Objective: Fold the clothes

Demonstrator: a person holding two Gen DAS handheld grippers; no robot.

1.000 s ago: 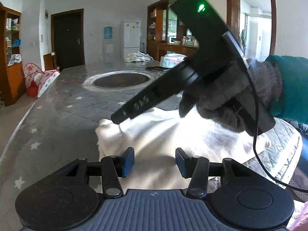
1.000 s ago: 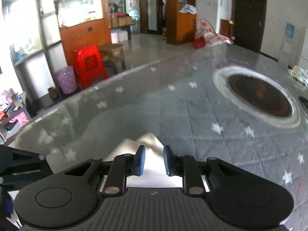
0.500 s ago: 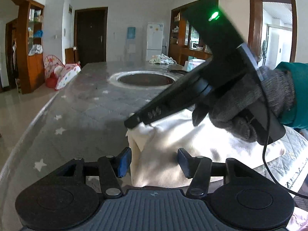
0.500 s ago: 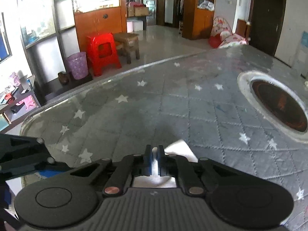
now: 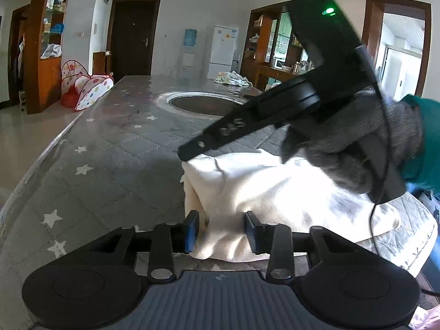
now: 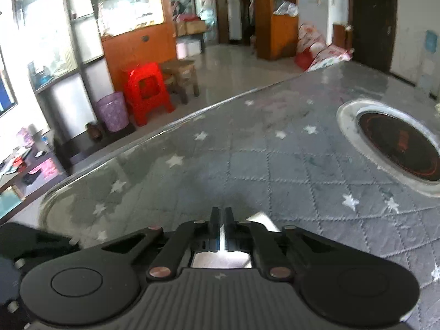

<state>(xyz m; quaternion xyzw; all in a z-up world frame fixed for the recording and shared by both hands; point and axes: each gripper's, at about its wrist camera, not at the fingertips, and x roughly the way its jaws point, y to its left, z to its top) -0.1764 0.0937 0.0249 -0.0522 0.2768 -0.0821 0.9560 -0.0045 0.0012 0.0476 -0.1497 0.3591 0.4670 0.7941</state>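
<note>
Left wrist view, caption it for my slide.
Left tongs open around cream garment; right tongs pinch its far corner.

Left wrist view: low and close over the counter (image 5: 115,148), looking along the left tool (image 5: 221,229) toward the dark door (image 5: 132,35) at 12 o'clock; the right tool (image 5: 189,152) crosses from 2 o'clock. Right wrist view: higher, tilted down over the right tool toward the red stool (image 6: 147,93) at 11 o'clock. Both views share the counter, its round inset (image 5: 206,104) and the white cloth (image 5: 261,189).
</note>
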